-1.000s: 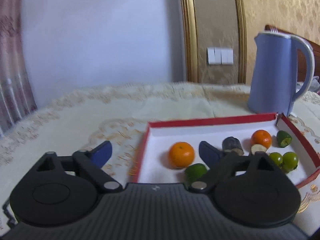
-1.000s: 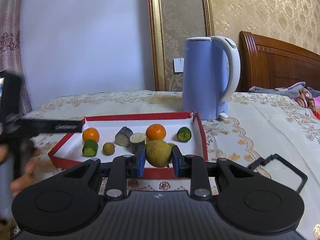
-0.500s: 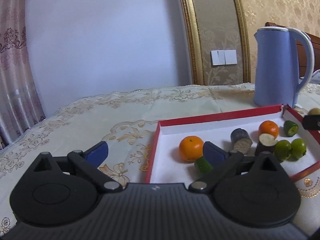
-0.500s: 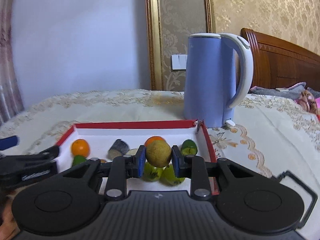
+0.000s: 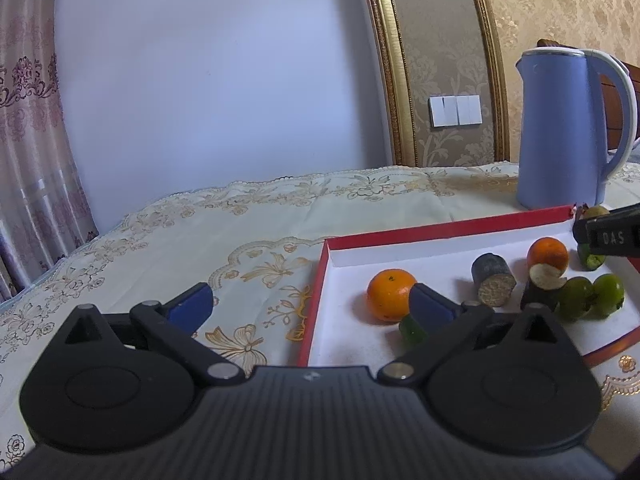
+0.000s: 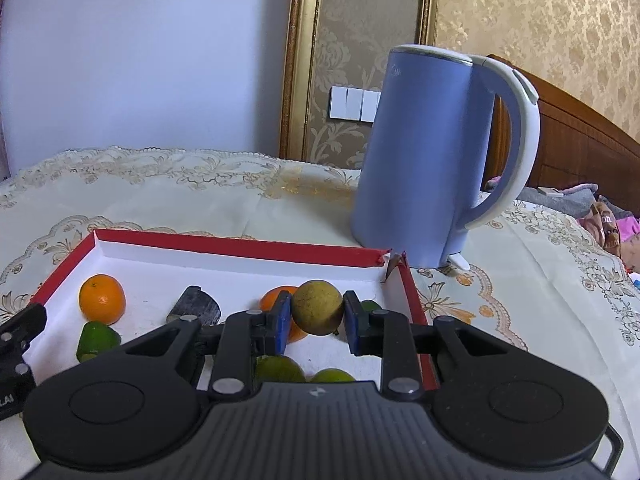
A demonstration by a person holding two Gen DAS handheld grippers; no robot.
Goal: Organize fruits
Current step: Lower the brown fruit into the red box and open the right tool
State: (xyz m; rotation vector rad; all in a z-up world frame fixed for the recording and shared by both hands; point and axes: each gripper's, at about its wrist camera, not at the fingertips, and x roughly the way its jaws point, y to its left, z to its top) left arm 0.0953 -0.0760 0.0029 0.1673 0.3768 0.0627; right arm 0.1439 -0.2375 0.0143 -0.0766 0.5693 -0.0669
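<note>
right hand-held gripper (image 6: 314, 316) moved over tray (image 6: 240, 246), clamping yellow fruit (image 6: 317, 307); left (image 5: 308, 304) opening, empty; embroidered tablecloth (image 5: 248, 236).

Both tools look alike. The left gripper (image 5: 308, 306) has a ribbed black body, two round black discs with raised centres, angled black link arms with silver pins, and blue fingertips (image 5: 430, 309). The right gripper (image 6: 314, 316) matches it, with a small pale logo on the ribbing and white letters on its side.
</note>
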